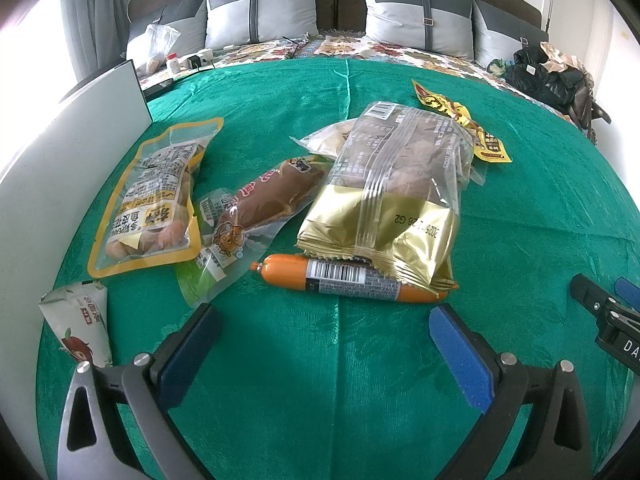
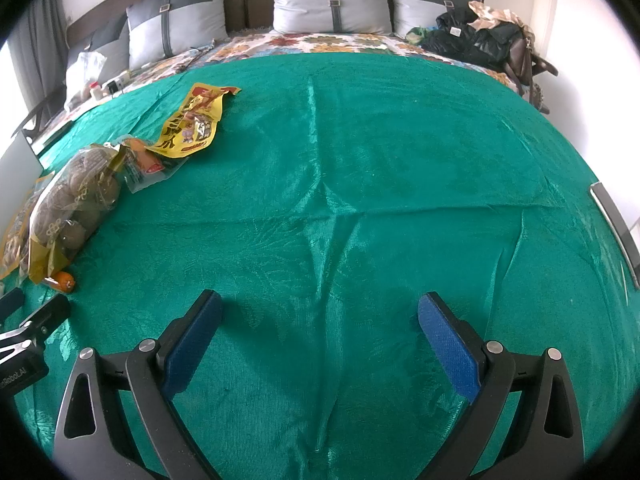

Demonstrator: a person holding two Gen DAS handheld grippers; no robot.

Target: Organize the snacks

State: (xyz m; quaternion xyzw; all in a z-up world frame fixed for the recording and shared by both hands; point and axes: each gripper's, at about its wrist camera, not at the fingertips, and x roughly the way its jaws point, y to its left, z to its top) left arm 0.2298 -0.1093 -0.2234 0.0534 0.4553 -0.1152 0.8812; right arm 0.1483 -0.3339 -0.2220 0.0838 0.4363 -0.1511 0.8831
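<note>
— What lies ahead of your left gripper (image 1: 324,344)?

— Its fingers are spread wide, holding nothing, above the green bed cover (image 1: 540,216). Just beyond them an orange sausage (image 1: 288,274) lies partly under a gold-and-clear bag (image 1: 396,196). Left of that are a brown vacuum pack (image 1: 264,204), a yellow-edged peanut pouch (image 1: 154,196) and a small white packet (image 1: 80,328) beside a white board (image 1: 60,152).

— And the right gripper (image 2: 320,332)?

— Also wide open and empty, facing bare cover; only this view shows the yellow wrapper's (image 2: 196,124) front.

green cloth (image 2: 360,160) | grey pillows (image 1: 260,12) | black bag (image 2: 476,40) | white board (image 1: 80,128)
</note>
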